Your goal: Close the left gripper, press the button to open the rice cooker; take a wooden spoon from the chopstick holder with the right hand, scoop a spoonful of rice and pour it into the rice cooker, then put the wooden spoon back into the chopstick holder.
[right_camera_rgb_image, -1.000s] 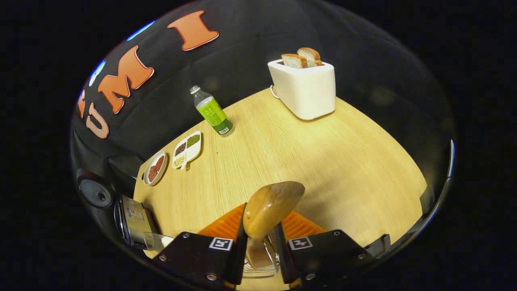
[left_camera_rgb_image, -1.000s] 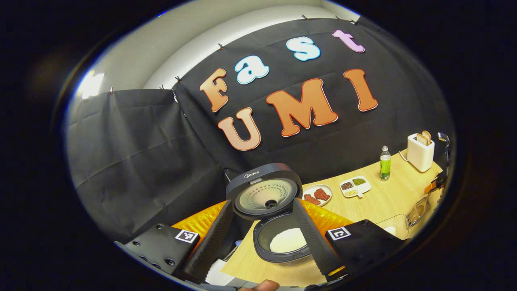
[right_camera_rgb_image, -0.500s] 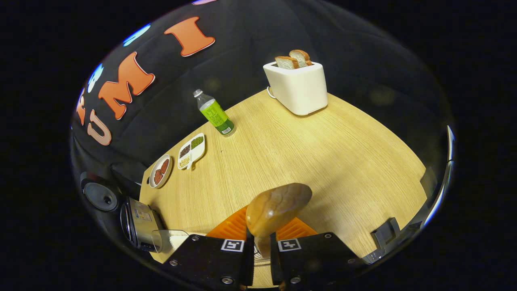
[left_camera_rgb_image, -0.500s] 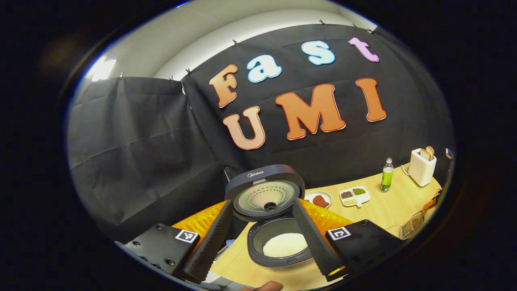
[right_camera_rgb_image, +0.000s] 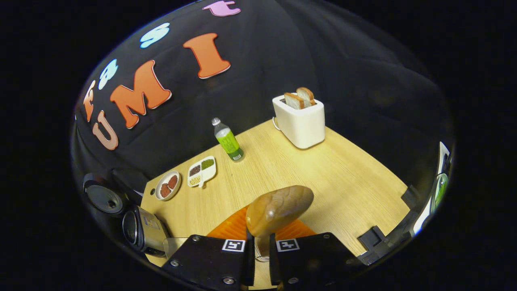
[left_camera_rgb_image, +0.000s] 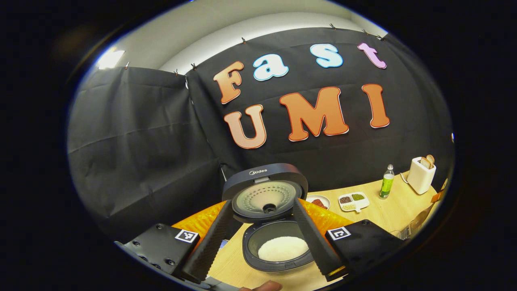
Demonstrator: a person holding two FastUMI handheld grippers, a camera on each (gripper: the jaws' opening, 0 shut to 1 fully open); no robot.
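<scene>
1. The wooden spoon (right_camera_rgb_image: pixel 278 210) is clamped in the right tool (right_camera_rgb_image: pixel 258 252), now raised, seemingly clear of the holder.
2. The rice cooker (left_camera_rgb_image: pixel 274 242) stands open on the table (right_camera_rgb_image: pixel 323 169); the left tool (left_camera_rgb_image: pixel 264 258) is held wide.
3. Scooping probably comes next.

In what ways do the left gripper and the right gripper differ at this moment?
The left gripper has its fingers spread wide and holds nothing; the right gripper is shut on the wooden spoon. The left gripper points at the open rice cooker, which has rice inside; the right gripper faces the table with the toaster and bottle. Both are above the same table.
</scene>
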